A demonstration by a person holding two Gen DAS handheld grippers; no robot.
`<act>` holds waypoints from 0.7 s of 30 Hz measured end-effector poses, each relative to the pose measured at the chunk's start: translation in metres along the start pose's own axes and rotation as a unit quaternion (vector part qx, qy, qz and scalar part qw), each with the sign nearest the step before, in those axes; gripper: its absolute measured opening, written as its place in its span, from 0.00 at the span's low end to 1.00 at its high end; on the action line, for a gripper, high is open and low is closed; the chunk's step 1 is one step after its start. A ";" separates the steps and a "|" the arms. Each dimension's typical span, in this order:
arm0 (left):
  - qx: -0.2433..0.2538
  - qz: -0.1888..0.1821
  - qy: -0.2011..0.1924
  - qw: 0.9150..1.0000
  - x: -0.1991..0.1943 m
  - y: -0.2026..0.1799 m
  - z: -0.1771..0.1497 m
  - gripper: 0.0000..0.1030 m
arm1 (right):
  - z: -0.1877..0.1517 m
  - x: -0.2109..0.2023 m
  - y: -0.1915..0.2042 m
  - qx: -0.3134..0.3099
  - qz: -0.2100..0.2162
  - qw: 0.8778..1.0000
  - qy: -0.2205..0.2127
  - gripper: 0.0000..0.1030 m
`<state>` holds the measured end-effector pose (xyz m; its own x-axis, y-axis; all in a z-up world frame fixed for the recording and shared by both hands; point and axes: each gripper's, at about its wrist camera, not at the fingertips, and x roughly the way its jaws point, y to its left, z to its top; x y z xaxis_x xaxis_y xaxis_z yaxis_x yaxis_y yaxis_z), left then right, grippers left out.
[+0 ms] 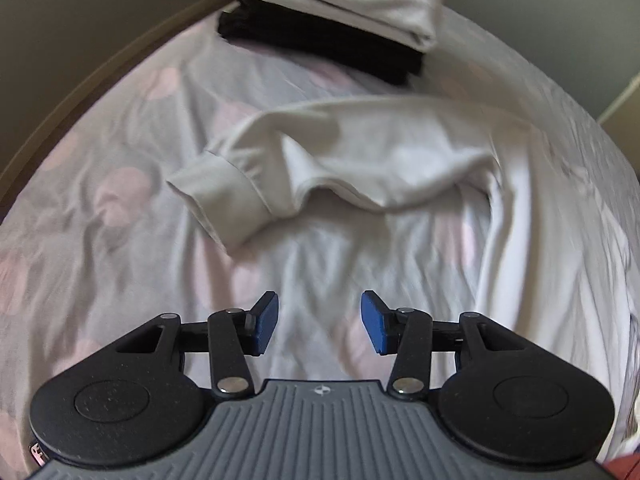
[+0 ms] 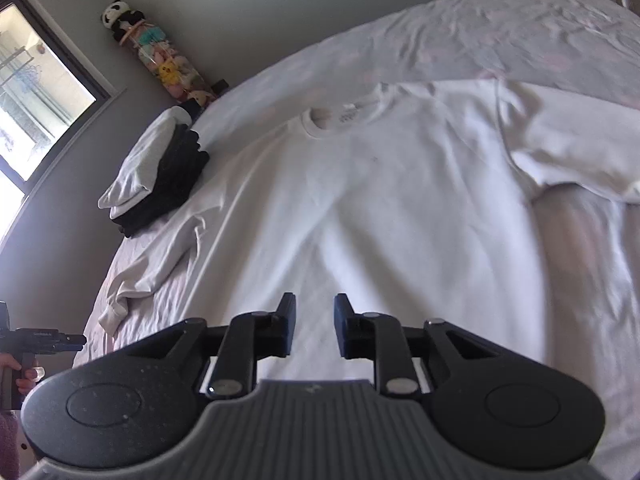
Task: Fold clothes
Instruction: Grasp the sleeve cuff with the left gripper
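Note:
A white long-sleeved sweatshirt (image 2: pixel 380 200) lies spread flat on the bed, collar (image 2: pixel 320 122) away from me. Its left sleeve (image 1: pixel 320 160) lies crumpled with the cuff (image 1: pixel 220 200) towards me; it also shows in the right wrist view (image 2: pixel 160 264). The right sleeve (image 2: pixel 572 144) is bent across at the far right. My left gripper (image 1: pixel 320 322) is open and empty above the bed sheet, short of the left cuff. My right gripper (image 2: pixel 315 330) is open and empty above the sweatshirt's lower hem area. The left gripper's body (image 2: pixel 40 340) shows at the left edge.
A stack of folded clothes, white on black (image 1: pixel 340 28), sits at the bed's far corner, also in the right wrist view (image 2: pixel 160 172). The bed sheet (image 1: pixel 100 220) is pale with pink spots. A tube of soft toys (image 2: pixel 160 56) stands against the wall by a window (image 2: pixel 36 92).

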<state>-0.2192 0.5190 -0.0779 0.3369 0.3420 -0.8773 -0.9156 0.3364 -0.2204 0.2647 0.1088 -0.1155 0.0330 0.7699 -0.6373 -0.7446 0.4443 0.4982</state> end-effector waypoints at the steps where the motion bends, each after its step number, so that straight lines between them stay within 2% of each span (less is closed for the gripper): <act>1: -0.019 0.003 -0.010 1.000 0.003 0.008 0.006 0.58 | 0.001 0.010 0.011 -0.008 0.005 1.000 -0.010 0.24; 2: -0.040 0.006 -0.021 0.999 0.009 0.019 0.013 0.63 | 0.001 0.023 0.021 -0.012 0.008 1.000 -0.020 0.24; 5: -0.096 0.013 -0.047 0.994 0.030 0.050 0.028 0.69 | 0.000 0.060 0.047 -0.034 0.007 0.998 -0.050 0.24; 9: -0.179 0.001 -0.049 0.983 0.071 0.085 0.037 0.71 | -0.008 0.097 0.069 -0.077 0.006 0.991 -0.108 0.25; 12: -0.211 0.010 -0.047 0.976 0.101 0.099 0.037 0.71 | -0.016 0.121 0.075 -0.098 0.014 0.985 -0.140 0.26; 15: -0.213 0.021 -0.068 0.974 0.115 0.100 0.037 0.71 | -0.022 0.138 0.075 -0.131 0.004 0.980 -0.147 0.26; 16: -0.214 0.024 -0.076 0.974 0.120 0.100 0.037 0.68 | -0.022 0.142 0.073 -0.135 0.002 0.980 -0.144 0.26; 18: -0.206 0.047 -0.094 0.973 0.121 0.094 0.040 0.47 | -0.021 0.151 0.069 -0.143 -0.001 0.980 -0.140 0.26; 19: -0.207 0.060 -0.098 0.972 0.121 0.092 0.042 0.29 | -0.020 0.156 0.065 -0.141 -0.005 0.980 -0.138 0.26; 20: -0.208 0.072 -0.102 0.970 0.120 0.090 0.044 0.15 | -0.019 0.159 0.061 -0.138 -0.010 0.981 -0.135 0.26; 21: -0.212 0.073 -0.106 0.969 0.117 0.089 0.048 0.11 | -0.018 0.163 0.056 -0.132 -0.014 0.982 -0.133 0.26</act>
<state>-0.2504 0.6307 -0.1797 0.1937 0.5464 -0.8148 -0.9498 -0.1037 -0.2953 0.2168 0.2507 -0.2023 0.2033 0.8670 -0.4548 -0.8867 0.3601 0.2900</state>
